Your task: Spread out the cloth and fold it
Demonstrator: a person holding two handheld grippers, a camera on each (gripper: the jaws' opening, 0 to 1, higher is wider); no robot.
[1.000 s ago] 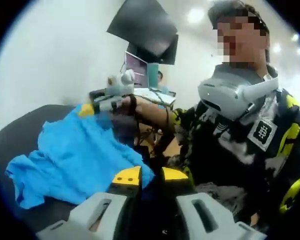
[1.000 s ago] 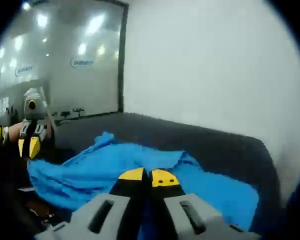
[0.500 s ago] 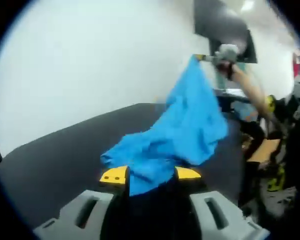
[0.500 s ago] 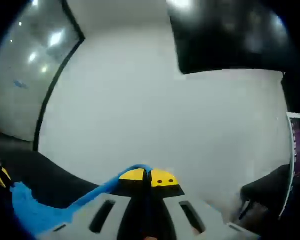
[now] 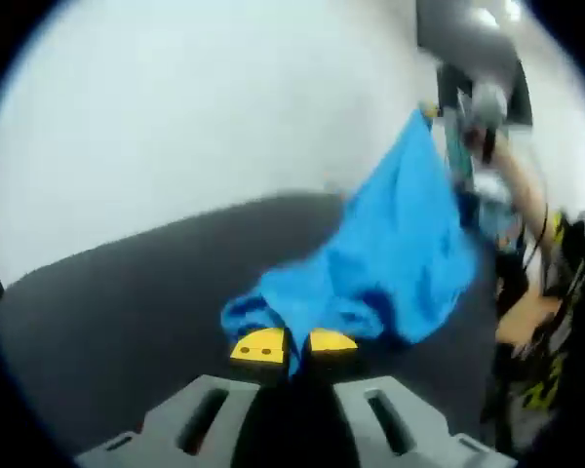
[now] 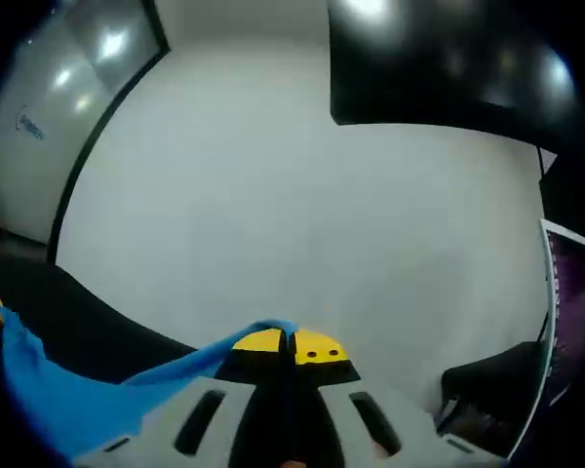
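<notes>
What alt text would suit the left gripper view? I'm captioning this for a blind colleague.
A blue cloth hangs stretched between two claws above a dark table: the left claw, yellow-tipped at the bottom of the view, is shut on one end, and the right claw holds the other end raised at upper right. A pale wall lies behind, blurred.

In the left gripper view the cloth point(image 5: 390, 263) hung between the left gripper point(image 5: 292, 347), at the bottom, and the right gripper point(image 5: 439, 109), up at the right, above the table point(image 5: 117, 312), a wall point(image 5: 195, 107) behind. In the right gripper view the cloth point(image 6: 68, 395) ran left from the right gripper point(image 6: 290, 345)
</notes>
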